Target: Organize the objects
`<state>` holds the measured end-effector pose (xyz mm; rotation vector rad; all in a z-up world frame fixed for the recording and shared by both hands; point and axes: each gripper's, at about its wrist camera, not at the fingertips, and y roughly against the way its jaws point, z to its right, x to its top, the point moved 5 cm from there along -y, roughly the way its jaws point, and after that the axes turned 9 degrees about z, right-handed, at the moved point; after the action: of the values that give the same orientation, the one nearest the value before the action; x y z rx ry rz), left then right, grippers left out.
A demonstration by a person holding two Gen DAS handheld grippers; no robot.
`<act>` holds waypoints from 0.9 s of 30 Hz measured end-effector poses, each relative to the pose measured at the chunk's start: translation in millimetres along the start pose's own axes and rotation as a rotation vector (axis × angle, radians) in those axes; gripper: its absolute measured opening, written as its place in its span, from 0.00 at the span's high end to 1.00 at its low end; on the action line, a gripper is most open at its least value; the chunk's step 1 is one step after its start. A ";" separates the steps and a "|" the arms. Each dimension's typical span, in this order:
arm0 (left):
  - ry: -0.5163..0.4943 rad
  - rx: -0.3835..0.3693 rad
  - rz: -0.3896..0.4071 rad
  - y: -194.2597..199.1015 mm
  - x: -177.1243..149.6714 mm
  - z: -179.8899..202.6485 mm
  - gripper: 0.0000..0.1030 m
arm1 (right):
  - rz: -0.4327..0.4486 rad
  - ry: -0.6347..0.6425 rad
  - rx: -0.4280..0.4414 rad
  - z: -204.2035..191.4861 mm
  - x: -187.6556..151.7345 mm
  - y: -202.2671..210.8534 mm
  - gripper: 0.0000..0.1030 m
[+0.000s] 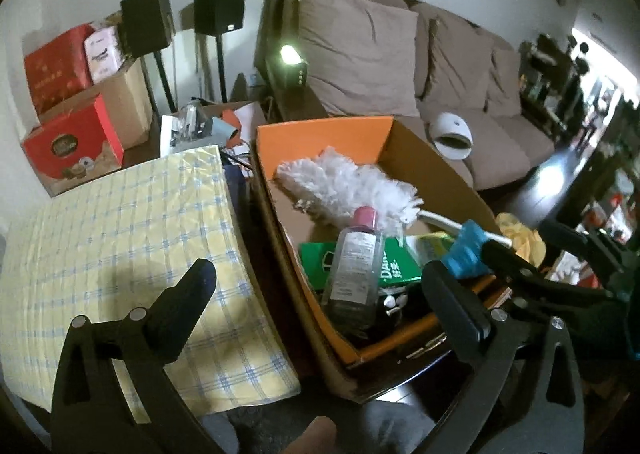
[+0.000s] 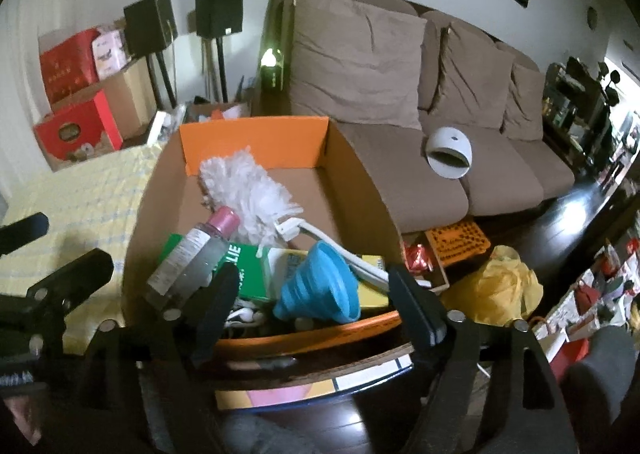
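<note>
A beige three-cushion sofa [image 2: 420, 101] fills the background, with a white dome-shaped device [image 2: 449, 153] lying on its seat. To the left lies a yellow-and-blue checked cloth [image 1: 132, 246], spread over a flat surface just beside the box. Behind it stand red cartons [image 1: 72, 141] and two black speakers on stands [image 1: 218, 5].

Centre: an open cardboard box with an orange inner lining [image 2: 256, 143], standing on a dark tabletop [image 2: 340, 422]. The box holds, from back to front, a white fluffy duster [image 2: 248, 189] whose white handle runs toward the near right corner; a clear bottle with a pink cap [image 1: 354, 266] lying tilted across a green packet [image 1: 320, 262]; a yellow-green carton [image 2: 280, 270]; and a blue collapsible funnel [image 2: 320, 286] resting on the duster handle and the carton.

On the floor right of the box: a crumpled yellow plastic bag [image 2: 500, 290] and an orange perforated tray [image 2: 460, 246].

Left tongs [image 1: 316, 286]: spread wide, nothing between the fingers; one finger [image 1: 188, 294] is over the checked cloth, the other at the near right edge of the box.

Right tongs [image 2: 312, 294]: open over the near edge of the box, framing the funnel without touching it; nothing gripped.
</note>
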<state>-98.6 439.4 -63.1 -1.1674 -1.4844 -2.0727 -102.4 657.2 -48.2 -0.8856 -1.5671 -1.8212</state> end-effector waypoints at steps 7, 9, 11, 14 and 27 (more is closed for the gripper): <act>0.030 0.028 0.052 22.5 13.7 -11.4 0.00 | 0.056 -0.010 -0.015 13.5 8.9 25.6 0.16; 0.005 0.040 0.058 27.1 15.7 -9.6 0.00 | 0.071 -0.020 -0.026 18.5 11.3 31.5 0.14; -0.015 0.045 0.063 32.5 16.8 -6.4 0.00 | 0.070 -0.020 -0.041 24.8 11.8 37.1 0.14; -0.032 0.037 0.066 39.6 18.6 -0.8 0.00 | 0.051 -0.008 -0.071 28.7 9.1 43.4 0.14; -0.024 0.067 0.060 41.0 21.0 -6.6 0.00 | 0.029 -0.012 0.010 19.1 4.4 52.9 0.14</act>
<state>-86.5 421.0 -22.2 -1.2000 -1.4987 -1.9614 -61.7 668.2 -10.7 -0.9115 -1.5618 -1.7898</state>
